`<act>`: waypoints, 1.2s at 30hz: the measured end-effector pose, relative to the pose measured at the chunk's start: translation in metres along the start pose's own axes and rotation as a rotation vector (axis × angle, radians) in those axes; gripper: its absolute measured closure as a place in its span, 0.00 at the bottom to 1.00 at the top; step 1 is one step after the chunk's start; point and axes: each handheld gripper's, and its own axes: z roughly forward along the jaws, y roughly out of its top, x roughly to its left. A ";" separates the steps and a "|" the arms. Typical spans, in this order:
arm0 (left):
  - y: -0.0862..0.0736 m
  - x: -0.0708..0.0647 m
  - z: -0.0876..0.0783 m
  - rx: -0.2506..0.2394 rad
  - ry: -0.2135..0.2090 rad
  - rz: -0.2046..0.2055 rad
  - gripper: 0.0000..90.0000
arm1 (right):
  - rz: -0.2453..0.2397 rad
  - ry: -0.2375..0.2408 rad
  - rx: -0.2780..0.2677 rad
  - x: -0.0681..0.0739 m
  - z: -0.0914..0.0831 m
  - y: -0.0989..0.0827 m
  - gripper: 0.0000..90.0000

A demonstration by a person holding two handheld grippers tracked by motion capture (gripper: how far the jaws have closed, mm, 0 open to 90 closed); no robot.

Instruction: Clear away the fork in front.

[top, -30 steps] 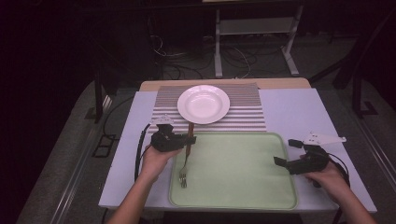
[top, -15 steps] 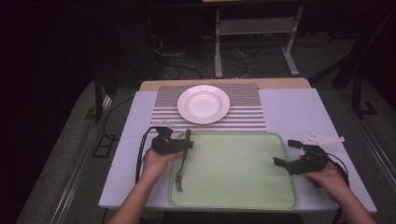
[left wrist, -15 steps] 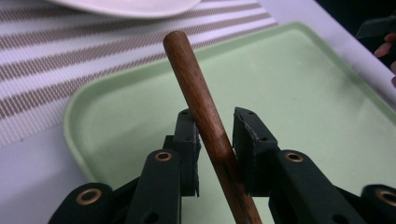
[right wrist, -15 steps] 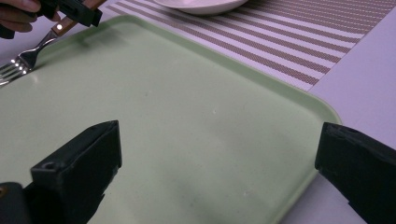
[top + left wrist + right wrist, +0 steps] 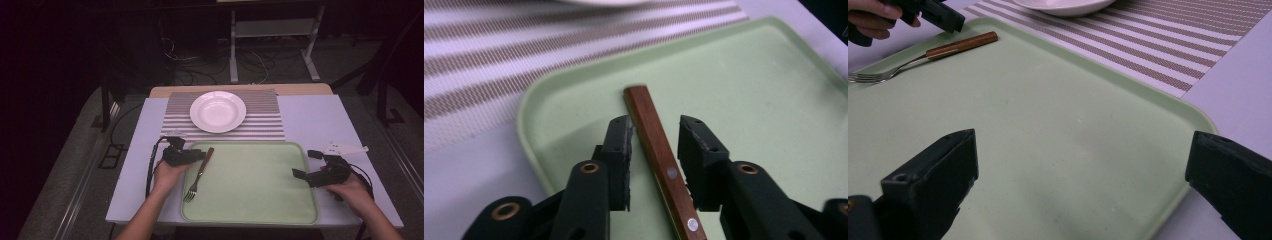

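A fork with a wooden handle (image 5: 198, 173) lies on the left part of a pale green tray (image 5: 260, 185), tines toward the person. My left gripper (image 5: 200, 156) is over the tray's left rim, its jaws standing on either side of the handle's end (image 5: 659, 150) with a gap on the right side, so it is open. My right gripper (image 5: 304, 163) rests at the tray's right edge with its jaws wide open and nothing between them; in the right gripper view they frame bare tray (image 5: 1048, 125), with the fork (image 5: 923, 52) farther off.
A white plate (image 5: 218, 111) sits on a striped placemat (image 5: 265, 120) behind the tray. The white table top (image 5: 320, 120) has free room on both sides of the mat. Dark floor, cables and a metal stand lie beyond the table.
The fork has come down from a raised, more upright pose near the plate to lie flat on the tray. The left jaws have loosened around its handle. The right hand has kept still.
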 end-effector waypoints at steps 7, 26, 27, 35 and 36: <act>0.005 -0.021 0.009 0.024 -0.064 0.081 0.99 | -0.002 0.000 0.004 0.000 0.001 0.000 0.01; 0.002 -0.020 0.034 0.135 0.014 0.164 0.99 | -0.014 -0.008 0.023 0.000 0.001 -0.002 0.01; 0.002 -0.019 0.034 0.131 0.018 0.159 0.99 | -0.015 -0.008 0.024 0.001 0.001 -0.002 0.01; 0.002 -0.008 0.025 0.118 0.047 0.141 0.99 | -0.017 -0.012 0.017 0.001 0.000 -0.002 0.01; 0.002 -0.007 0.024 0.117 0.054 0.140 0.99 | -0.017 -0.012 0.016 0.001 0.000 -0.002 0.01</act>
